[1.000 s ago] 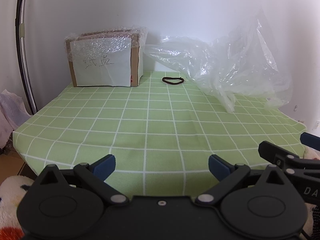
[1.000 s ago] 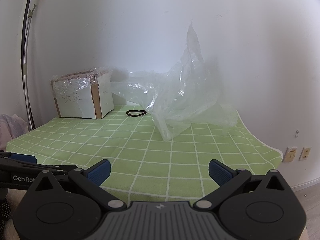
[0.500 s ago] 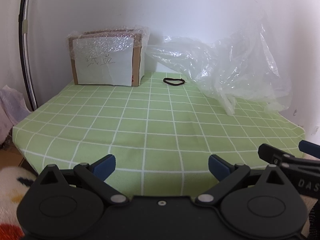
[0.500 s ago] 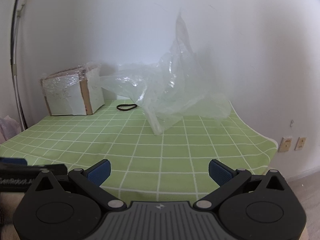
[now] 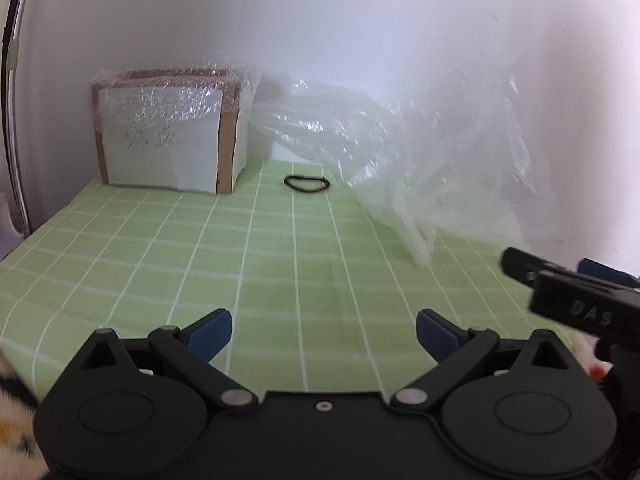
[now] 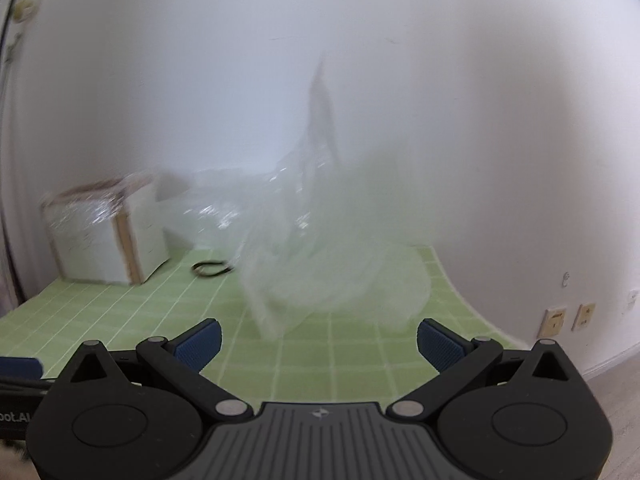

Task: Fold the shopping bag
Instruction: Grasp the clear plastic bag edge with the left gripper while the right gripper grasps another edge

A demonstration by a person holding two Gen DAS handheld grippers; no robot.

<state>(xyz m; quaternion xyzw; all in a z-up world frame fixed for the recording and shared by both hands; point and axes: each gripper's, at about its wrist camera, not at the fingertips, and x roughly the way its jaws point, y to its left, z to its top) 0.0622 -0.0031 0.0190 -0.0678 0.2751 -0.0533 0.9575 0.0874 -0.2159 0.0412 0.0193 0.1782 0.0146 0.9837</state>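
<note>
Only right view shows wall sockets (image 6: 568, 317).

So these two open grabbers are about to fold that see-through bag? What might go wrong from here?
A few guesses:
1. The crumpled clear plastic shopping bag stands puffed up against the wall, so it may slip or spring back when pinched.
2. The small black elastic loop lies beside the bag and might be swept along.
3. The green checked tablecloth could get pinched with the film when the left tool or right tool closes.
</note>
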